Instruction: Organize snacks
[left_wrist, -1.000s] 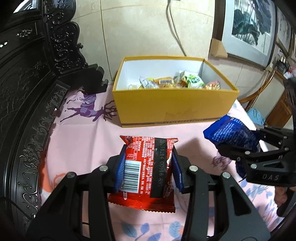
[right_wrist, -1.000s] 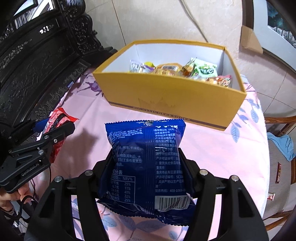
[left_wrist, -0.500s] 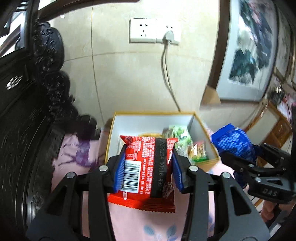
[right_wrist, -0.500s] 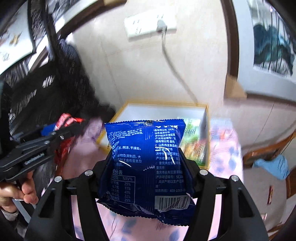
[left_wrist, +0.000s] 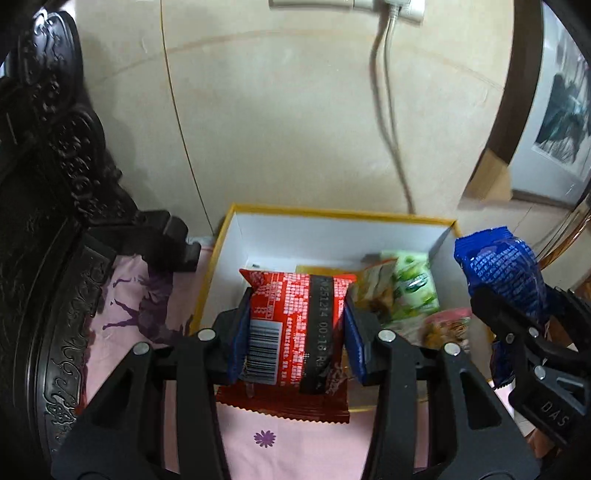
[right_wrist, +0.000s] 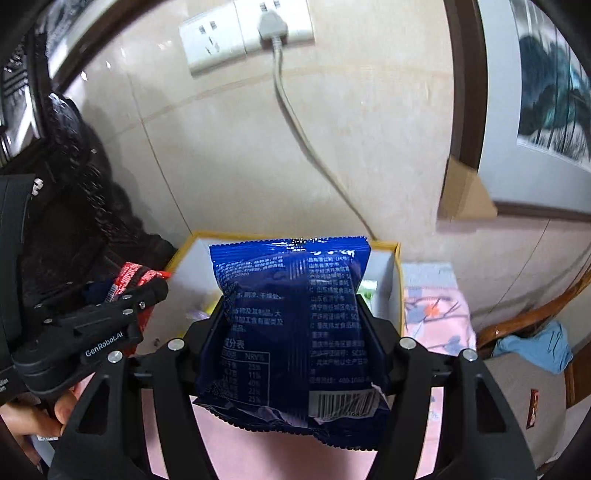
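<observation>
Beige wall tiles (left_wrist: 295, 147) with a socket and plugged-in cable (right_wrist: 273, 22) rise behind a pink floral tablecloth (left_wrist: 295, 443), where a yellow cardboard box (left_wrist: 332, 212) with a white inside sits at twelve o'clock. Green and orange snack packets (left_wrist: 410, 291) lie in its right half. The left gripper (left_wrist: 295, 325) clamps a red snack packet (left_wrist: 295, 332) by its sides, above the box's near edge. At three o'clock of it, the right gripper (right_wrist: 291, 332), jaws wider apart, pinches a blue snack packet (right_wrist: 291, 314) in front of the box. Dark carved furniture (left_wrist: 55, 221) fills nine o'clock
</observation>
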